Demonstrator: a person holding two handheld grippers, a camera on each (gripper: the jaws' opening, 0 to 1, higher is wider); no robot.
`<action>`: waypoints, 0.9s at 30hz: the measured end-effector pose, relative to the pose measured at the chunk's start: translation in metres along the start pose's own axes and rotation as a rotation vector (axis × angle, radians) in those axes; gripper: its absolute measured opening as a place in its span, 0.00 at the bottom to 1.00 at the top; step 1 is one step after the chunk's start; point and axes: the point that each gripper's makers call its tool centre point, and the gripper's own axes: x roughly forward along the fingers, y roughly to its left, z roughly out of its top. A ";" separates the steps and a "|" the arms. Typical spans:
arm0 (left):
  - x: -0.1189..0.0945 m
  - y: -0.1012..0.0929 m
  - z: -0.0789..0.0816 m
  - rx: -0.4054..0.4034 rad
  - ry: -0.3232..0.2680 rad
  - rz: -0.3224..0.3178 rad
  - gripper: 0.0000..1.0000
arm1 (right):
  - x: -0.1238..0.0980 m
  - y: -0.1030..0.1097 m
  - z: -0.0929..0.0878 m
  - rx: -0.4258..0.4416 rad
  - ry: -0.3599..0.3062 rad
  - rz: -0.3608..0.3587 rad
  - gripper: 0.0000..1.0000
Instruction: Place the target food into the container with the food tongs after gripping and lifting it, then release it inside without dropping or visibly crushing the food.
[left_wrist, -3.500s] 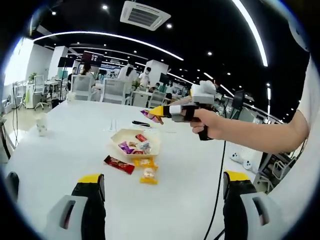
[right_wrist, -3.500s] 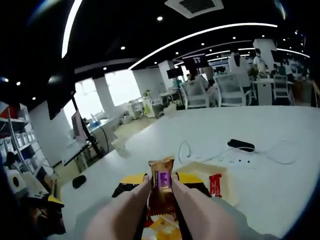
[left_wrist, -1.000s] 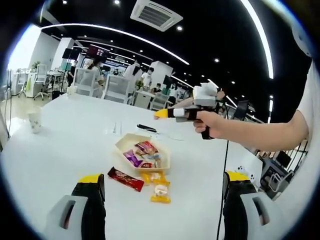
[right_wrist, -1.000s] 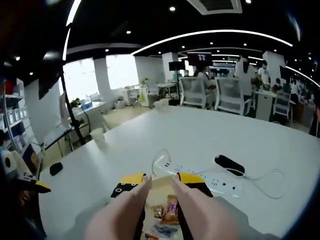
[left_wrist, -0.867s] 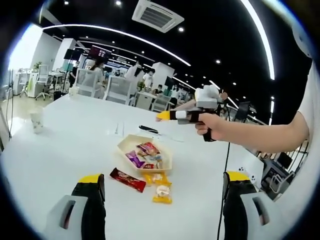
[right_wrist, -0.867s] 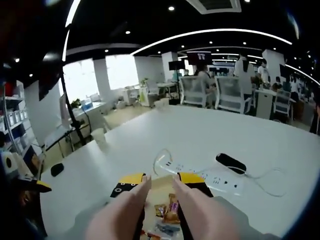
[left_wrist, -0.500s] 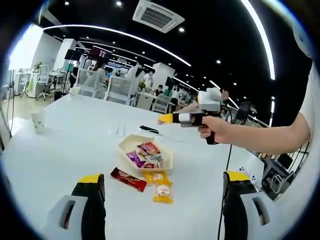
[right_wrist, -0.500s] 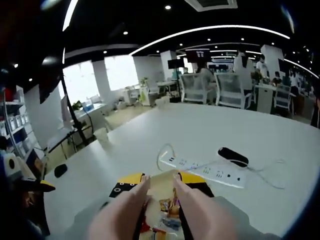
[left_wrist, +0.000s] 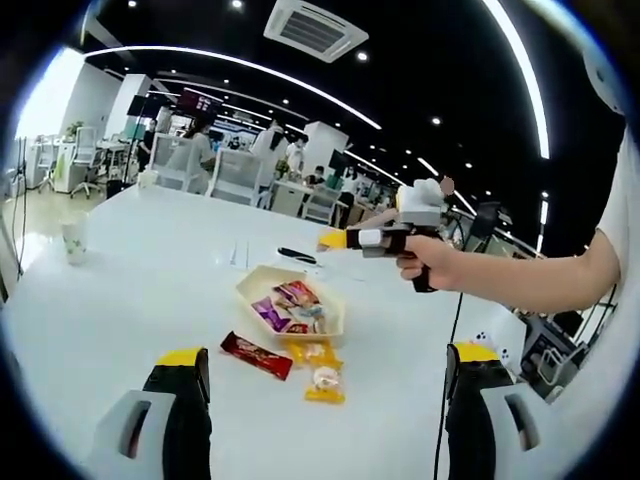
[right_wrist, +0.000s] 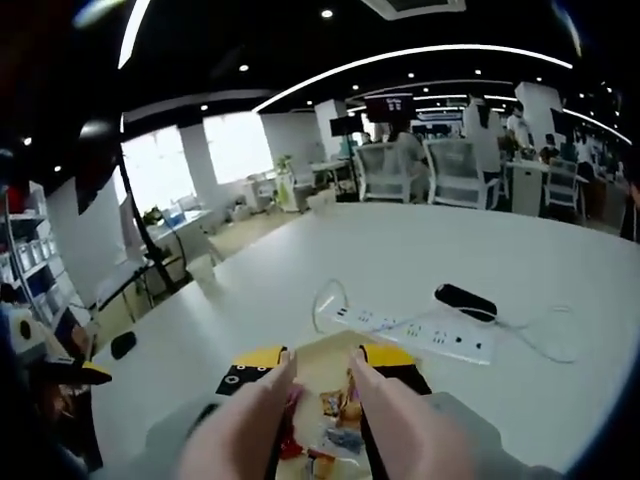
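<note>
On the white table (left_wrist: 130, 290) sits the cream container (left_wrist: 291, 307), a shallow tray with several wrapped snacks (left_wrist: 290, 305) lying in it. The right gripper (left_wrist: 337, 239), held in a person's hand (left_wrist: 432, 262), hangs above the tray's far side with its yellow tips pointing across it. Seen from the right gripper view, the pale food tongs (right_wrist: 318, 400) reach out from that gripper with the arms a little apart and nothing between them; the snacks lie below in the gap. Just beside the tray's near edge lie a red bar (left_wrist: 256, 355) and two yellow packets (left_wrist: 320, 365). The left gripper (left_wrist: 325, 365) stands wide open and empty, low over the table. A power strip (right_wrist: 420, 335) lies beyond the tray.
</note>
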 end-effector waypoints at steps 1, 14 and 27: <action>0.001 0.000 0.000 0.001 0.001 0.001 0.99 | 0.000 0.001 -0.002 0.000 0.003 0.002 0.28; 0.000 0.000 -0.006 -0.009 0.005 0.007 0.99 | 0.002 -0.003 -0.008 0.000 0.013 -0.002 0.29; -0.004 0.002 -0.007 -0.013 0.001 0.016 0.99 | 0.006 -0.010 -0.012 -0.052 0.028 -0.007 0.29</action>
